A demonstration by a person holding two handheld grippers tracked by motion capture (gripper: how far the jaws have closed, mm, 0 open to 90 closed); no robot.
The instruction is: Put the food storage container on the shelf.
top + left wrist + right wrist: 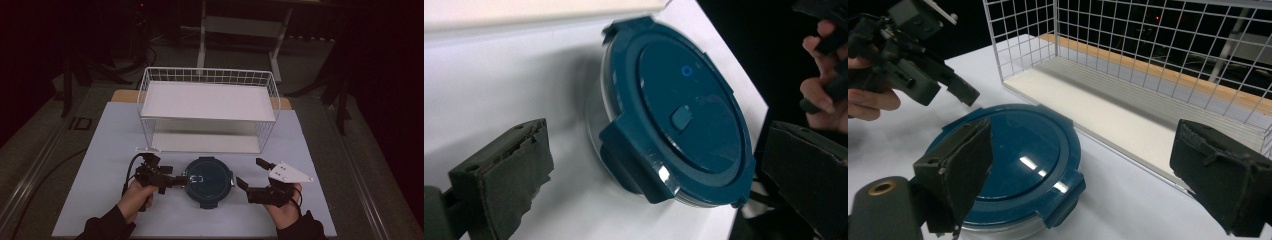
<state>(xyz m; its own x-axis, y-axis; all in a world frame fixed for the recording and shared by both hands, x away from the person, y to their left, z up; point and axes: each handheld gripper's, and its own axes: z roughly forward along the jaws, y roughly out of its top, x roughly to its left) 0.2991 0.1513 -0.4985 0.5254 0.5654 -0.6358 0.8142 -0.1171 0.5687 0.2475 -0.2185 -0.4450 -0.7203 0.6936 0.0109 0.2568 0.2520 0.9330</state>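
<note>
A round clear container with a dark teal clip-on lid [208, 181] [679, 115] [1013, 160] sits on the white table near the front. My left gripper [181, 181] [658, 131] reaches its left rim, jaws apart on either side of a lid clip, with no pad pressing on it. To the container's right my right gripper [249, 171] [1083, 132] is open wide, pointed at the container and holding nothing. The right gripper view also takes in the left gripper [923, 60] and the hand that holds it, beyond the lid.
A white wire rack [207, 75] [1128, 60] with two shelves stands just behind the container, its open side toward me. The white table [115, 150] ends at dark floor on both sides. A stand's legs are on the floor behind the table.
</note>
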